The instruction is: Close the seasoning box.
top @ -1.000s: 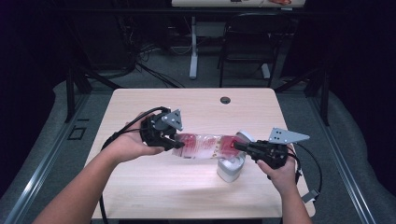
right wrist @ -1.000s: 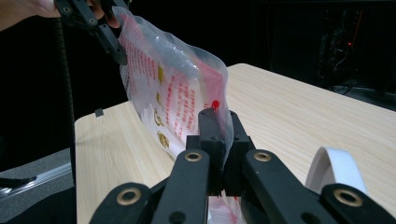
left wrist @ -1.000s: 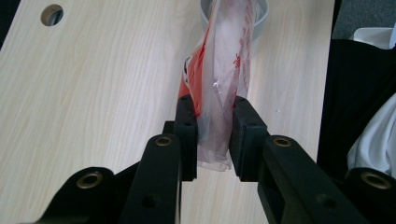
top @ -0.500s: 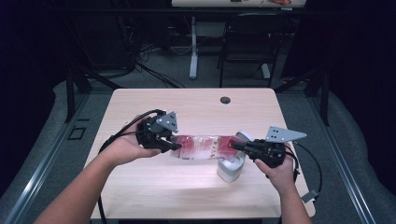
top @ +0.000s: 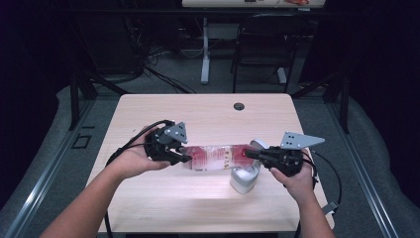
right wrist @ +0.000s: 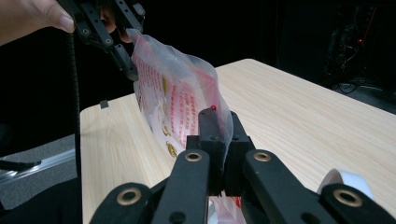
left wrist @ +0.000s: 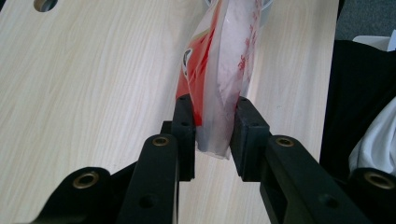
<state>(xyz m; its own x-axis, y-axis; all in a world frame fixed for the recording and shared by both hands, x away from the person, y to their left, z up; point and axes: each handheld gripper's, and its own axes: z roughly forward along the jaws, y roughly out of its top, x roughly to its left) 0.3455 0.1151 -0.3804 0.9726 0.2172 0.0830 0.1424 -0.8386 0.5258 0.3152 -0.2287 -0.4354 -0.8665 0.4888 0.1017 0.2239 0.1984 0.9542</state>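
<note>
Holding a red-printed plastic pouch (top: 214,157) stretched above the table (top: 148,114) between left gripper (top: 184,157) and right gripper (top: 250,154), both clamped on its ends over a white container (top: 243,179), probably readying to tip or tear it open.

Light wood table (top: 208,111) — round cable hole (top: 239,106) near far edge. Black chair (top: 260,47) and white desk leg (top: 205,49) stand beyond.
</note>
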